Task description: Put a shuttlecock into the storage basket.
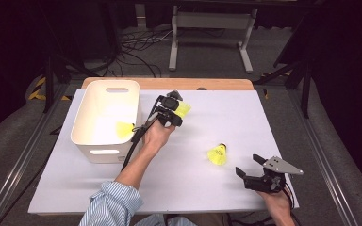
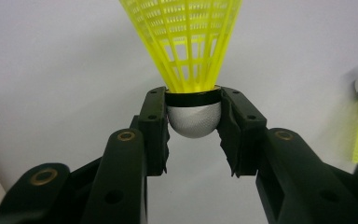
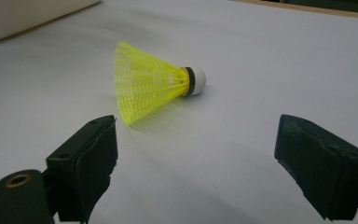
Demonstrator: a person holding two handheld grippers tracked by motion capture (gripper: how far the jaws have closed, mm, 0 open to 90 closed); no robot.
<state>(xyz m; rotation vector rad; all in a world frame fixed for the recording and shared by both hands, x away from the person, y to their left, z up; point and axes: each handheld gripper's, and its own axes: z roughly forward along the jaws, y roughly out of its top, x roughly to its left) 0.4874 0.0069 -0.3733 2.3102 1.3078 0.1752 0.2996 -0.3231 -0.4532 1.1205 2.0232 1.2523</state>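
My left gripper (image 1: 176, 108) is lifted above the white board, just right of the bin. In the left gripper view, my left gripper (image 2: 193, 105) is shut on the white cork of a yellow shuttlecock (image 2: 189, 42), whose skirt points away from me. A second yellow shuttlecock (image 1: 218, 154) lies on its side on the board. My right gripper (image 1: 250, 167) stands open just to its right, near the front edge. In the right gripper view that shuttlecock (image 3: 151, 86) lies ahead of my right gripper (image 3: 196, 149), apart from both wide-set jaws.
A white bin (image 1: 104, 96) stands at the board's left with a third yellow shuttlecock (image 1: 124, 129) inside. The white board (image 1: 226, 113) covers a wooden table. Beyond it are a grey floor, cables and a metal stand (image 1: 211, 35).
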